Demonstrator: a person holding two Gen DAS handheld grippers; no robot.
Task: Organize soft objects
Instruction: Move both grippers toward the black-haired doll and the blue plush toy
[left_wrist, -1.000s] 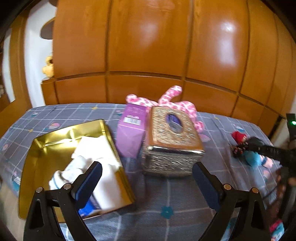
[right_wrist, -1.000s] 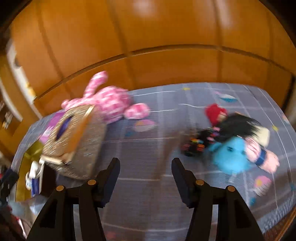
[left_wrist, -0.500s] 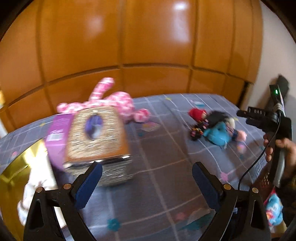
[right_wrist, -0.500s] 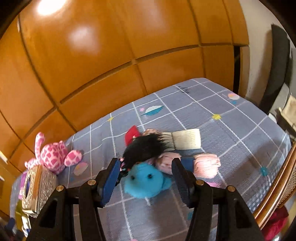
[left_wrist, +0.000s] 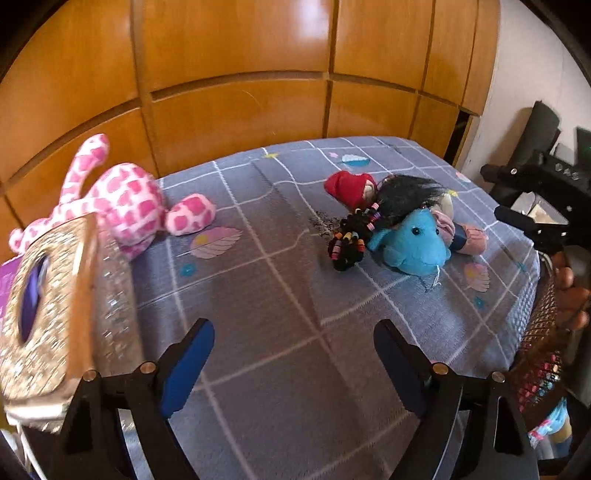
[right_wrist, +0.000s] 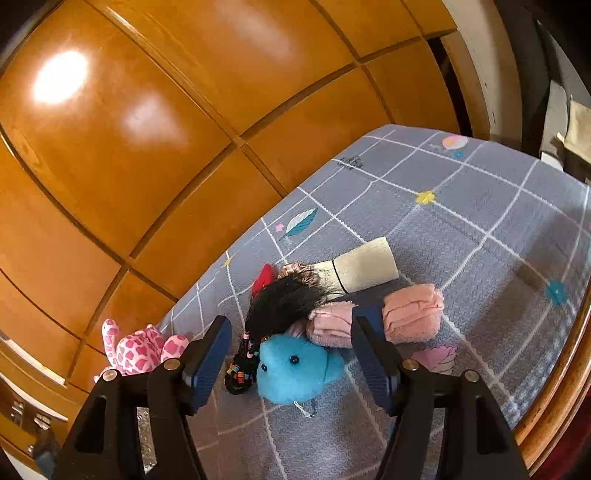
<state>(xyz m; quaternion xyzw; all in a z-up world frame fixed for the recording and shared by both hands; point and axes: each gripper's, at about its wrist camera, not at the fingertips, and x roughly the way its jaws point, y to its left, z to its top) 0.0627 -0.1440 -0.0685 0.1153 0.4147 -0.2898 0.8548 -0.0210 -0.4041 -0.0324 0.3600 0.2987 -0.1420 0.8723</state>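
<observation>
Here, a grey grid-patterned cloth with small leaf and star prints (left_wrist: 280, 295) covers the table in front of glossy orange-brown wooden panels (left_wrist: 240, 55). The left gripper (left_wrist: 293, 363) hangs above the near centre of the cloth, its blue-padded jaws spread wide apart with nothing between them. The right gripper (right_wrist: 290, 363), jaws likewise apart and empty, hovers over a cluster of soft items at the right of the scene: a blue plush animal with black bead eyes (right_wrist: 291, 367), framed between its fingers in the right wrist view; a black-haired doll with multicoloured beaded braids (right_wrist: 280, 306) touching the plush on its left; a small red-capped soft figure (left_wrist: 351, 186) on the far side; a rolled pink towel with a dark blue band (right_wrist: 410, 312) to the right; and a cream cloth roll (right_wrist: 364, 266) lying beyond it. Well apart, at the far left, rests a pink-and-white spotted plush toy (left_wrist: 127, 205), just behind a glittery gold tissue box with an oval opening (left_wrist: 55, 314) at the near left edge.
</observation>
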